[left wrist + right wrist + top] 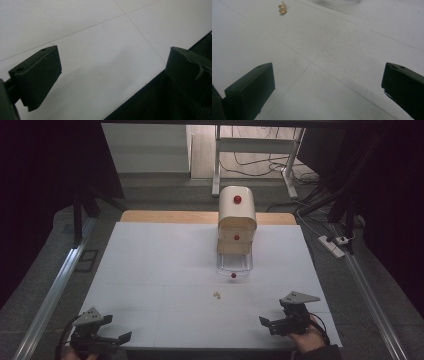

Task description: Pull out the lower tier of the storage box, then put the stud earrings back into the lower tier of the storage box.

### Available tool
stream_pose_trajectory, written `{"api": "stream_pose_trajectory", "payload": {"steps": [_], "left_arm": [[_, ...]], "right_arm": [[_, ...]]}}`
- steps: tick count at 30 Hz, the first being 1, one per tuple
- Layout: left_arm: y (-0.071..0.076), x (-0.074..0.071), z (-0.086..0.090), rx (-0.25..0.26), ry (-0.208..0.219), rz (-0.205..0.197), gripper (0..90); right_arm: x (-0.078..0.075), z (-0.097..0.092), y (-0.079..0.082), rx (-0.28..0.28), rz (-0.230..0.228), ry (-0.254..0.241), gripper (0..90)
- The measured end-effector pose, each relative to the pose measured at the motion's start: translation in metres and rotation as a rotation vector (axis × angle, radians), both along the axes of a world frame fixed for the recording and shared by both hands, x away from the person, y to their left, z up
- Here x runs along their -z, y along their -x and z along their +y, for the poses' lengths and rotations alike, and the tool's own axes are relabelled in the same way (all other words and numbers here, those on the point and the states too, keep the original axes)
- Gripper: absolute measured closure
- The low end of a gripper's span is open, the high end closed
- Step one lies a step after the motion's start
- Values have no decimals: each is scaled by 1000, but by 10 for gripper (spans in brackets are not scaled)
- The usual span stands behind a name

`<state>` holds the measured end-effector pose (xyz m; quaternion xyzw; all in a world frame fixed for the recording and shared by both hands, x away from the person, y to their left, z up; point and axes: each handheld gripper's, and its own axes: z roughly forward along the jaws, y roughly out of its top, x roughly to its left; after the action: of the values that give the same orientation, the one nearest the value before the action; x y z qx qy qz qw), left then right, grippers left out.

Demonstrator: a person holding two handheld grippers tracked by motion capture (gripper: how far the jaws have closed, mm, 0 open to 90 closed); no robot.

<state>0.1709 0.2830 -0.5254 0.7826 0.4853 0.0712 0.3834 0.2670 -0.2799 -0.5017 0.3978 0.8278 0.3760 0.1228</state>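
Both the left gripper (112, 338) and right gripper (267, 322) rest with jaws spread wide, empty. A small gold trinket (282, 8) lies well ahead of the right jaws, drawer box (236, 222) beyond.

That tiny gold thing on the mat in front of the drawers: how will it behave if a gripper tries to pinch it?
The gold item is tiny beside the right gripper, so it is probably very light and may skid on the smooth white mat when nudged. It lies low and looks irregular, so wide flat jaws may struggle to get purchase. Its material and fragility can't be told.
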Motion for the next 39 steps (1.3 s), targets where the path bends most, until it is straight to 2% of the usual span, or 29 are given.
{"api": "stream_pose_trajectory", "payload": {"steps": [8,12,18,28,39], "left_arm": [[0,0,0,0,0,0,6],[0,0,0,0,0,0,6],[0,0,0,0,-2,1,6],[0,0,-1,0,-3,2,6],[0,0,0,1,-1,5,7]], "right_arm": [[4,-15,8,39,16,-18,0],[2,-19,11,55,4,-43,0],[0,-24,16,68,5,-53,0],[-1,-27,23,76,13,-19,0],[0,-26,21,69,35,-16,0]]}}
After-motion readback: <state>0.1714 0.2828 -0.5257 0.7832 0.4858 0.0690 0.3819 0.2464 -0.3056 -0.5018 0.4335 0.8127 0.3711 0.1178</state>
